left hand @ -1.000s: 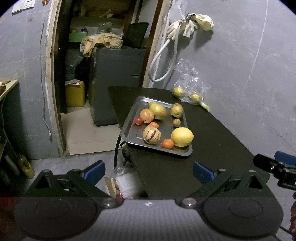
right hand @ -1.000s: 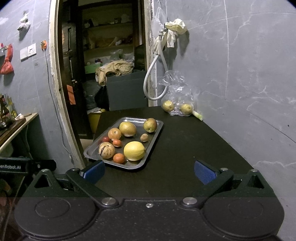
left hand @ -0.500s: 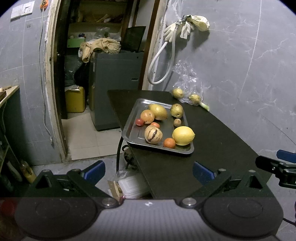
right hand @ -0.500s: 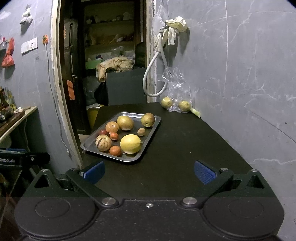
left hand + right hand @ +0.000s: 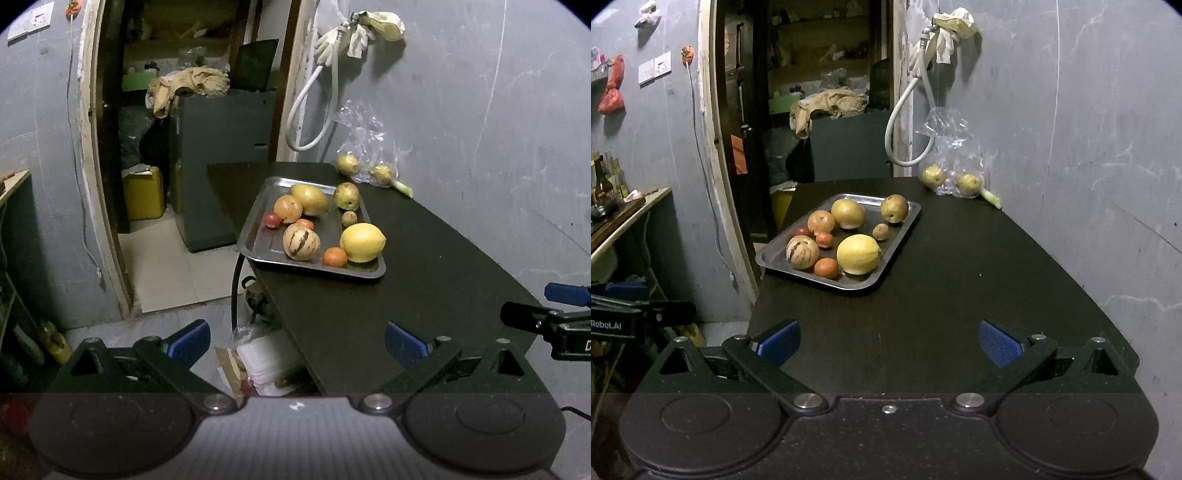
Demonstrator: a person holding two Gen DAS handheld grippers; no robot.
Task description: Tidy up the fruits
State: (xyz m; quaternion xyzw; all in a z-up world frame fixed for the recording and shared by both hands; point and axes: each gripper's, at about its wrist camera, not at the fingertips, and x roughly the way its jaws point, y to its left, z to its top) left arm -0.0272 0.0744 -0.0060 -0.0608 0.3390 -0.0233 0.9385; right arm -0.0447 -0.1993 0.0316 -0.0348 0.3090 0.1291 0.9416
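Resting on the dark table (image 5: 960,280), the metal tray (image 5: 905,225) holds nine fruits: a large yellow citrus (image 5: 858,254), a striped melon (image 5: 802,252), an orange (image 5: 826,267), a pear (image 5: 894,208) and smaller pieces. A clear plastic bag (image 5: 951,147) against the wall contains two more pears (image 5: 932,175). Left gripper (image 5: 297,339): fingers spread wide, nothing held, positioned off the table's near left corner. Right gripper (image 5: 888,338): fingers spread wide, nothing held, above the table's near end. The tray lies well ahead of both grippers.
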